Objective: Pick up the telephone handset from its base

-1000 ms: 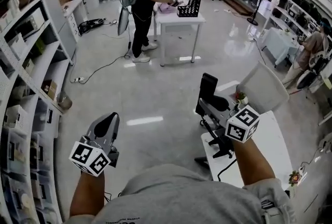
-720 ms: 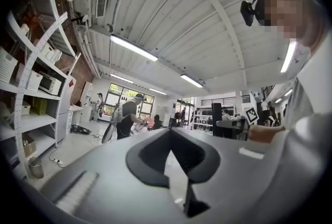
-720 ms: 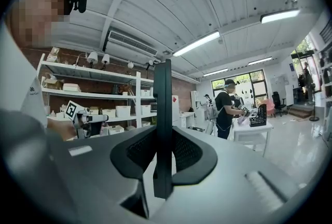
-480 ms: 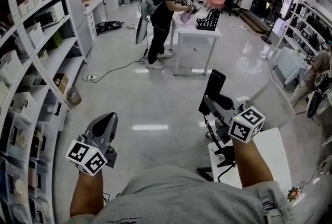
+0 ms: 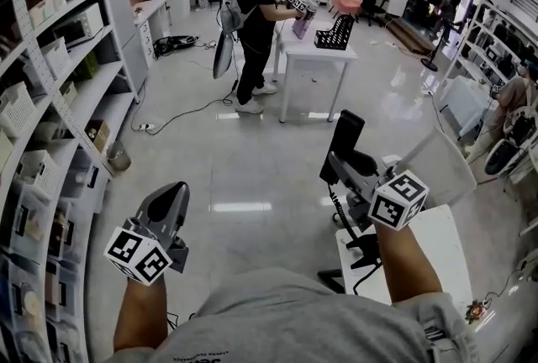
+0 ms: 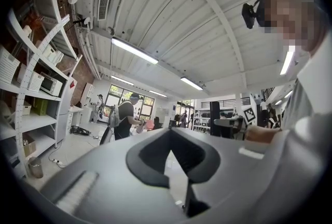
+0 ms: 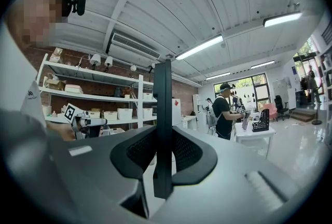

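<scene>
One handset (image 5: 348, 134) in right gripper (image 5: 338, 166); left gripper (image 5: 172, 200) closed, empty.

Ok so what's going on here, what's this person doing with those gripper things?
The person's right gripper is clamped on the black telephone handset, holding it upright in the air, clear of its base on the white table, with the cord hanging between them. The left gripper is empty, jaws together, off to the side over the floor.

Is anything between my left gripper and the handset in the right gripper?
No. In the head view, only bare glossy floor shows between the left gripper and the black telephone handset clamped in the right gripper.
</scene>
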Demonstrator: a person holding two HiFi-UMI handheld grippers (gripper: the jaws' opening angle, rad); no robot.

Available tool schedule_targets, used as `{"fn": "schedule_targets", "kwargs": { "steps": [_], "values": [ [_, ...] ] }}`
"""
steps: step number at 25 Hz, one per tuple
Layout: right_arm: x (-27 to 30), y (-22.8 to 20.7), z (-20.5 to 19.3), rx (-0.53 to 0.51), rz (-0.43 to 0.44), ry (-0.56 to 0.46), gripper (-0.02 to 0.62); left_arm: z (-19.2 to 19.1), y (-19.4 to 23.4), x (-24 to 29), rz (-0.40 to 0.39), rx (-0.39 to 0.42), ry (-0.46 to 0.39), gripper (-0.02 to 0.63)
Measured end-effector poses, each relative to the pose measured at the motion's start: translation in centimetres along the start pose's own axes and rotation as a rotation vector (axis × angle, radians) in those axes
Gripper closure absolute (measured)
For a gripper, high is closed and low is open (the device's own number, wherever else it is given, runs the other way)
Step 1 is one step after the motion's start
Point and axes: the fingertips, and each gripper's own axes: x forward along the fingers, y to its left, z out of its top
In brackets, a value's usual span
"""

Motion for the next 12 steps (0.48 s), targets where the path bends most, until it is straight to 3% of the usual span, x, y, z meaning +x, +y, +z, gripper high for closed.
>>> {"fn": "schedule_targets", "kwargs": {
  "steps": [12],
  "values": [
    [-1.5,0.0,-0.3,0.002,0.004,-0.006,0.518,-0.6,-1.5,0.0,-0.014,-0.006,0.005,0.549]
  ]
}}
